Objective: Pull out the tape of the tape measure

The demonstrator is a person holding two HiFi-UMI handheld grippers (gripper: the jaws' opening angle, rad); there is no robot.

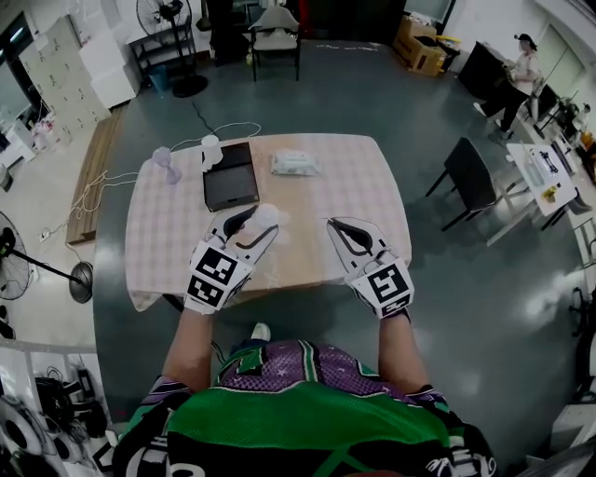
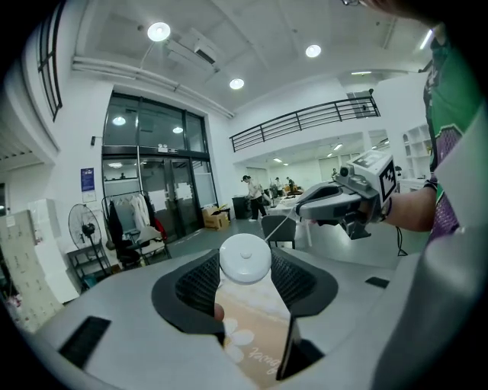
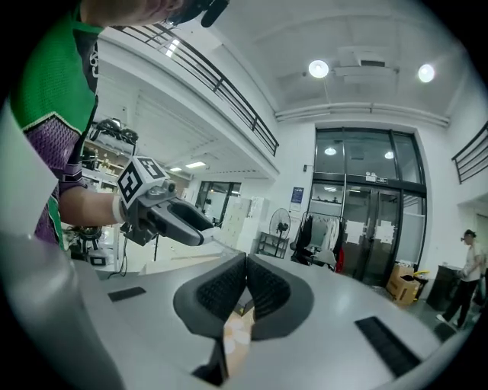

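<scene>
Left gripper (image 2: 245,272) is clamping the tape measure (image 2: 245,255), a white round case. The jaws are standing wide with their pads on either side of the case, and the case is poking up past the tips. In the head view the case (image 1: 265,217) is sitting at the front end of that gripper.

Right gripper (image 3: 245,263) is hanging just to the right of it, level and apart. Its jaws are pressed together on the end of the tape (image 2: 280,227). The tape is a thin white strip running from the case across the gap to the right gripper's tips.

Both grippers are hovering over the near edge of the table (image 1: 345,186), which is wearing a checked cloth.

Farther along the table:
- a black flat box (image 1: 231,177) is lying mid-table
- a white packet (image 1: 293,164) is lying to its right
- two small pale containers (image 1: 166,163) are standing at the far left corner
- white cables (image 1: 233,128) are trailing off the far edge

Beyond the table:
- a chair (image 1: 277,37) is standing on the grey floor
- a fan (image 1: 168,19) is standing to its left
- a person (image 1: 521,70) is standing at the far right
</scene>
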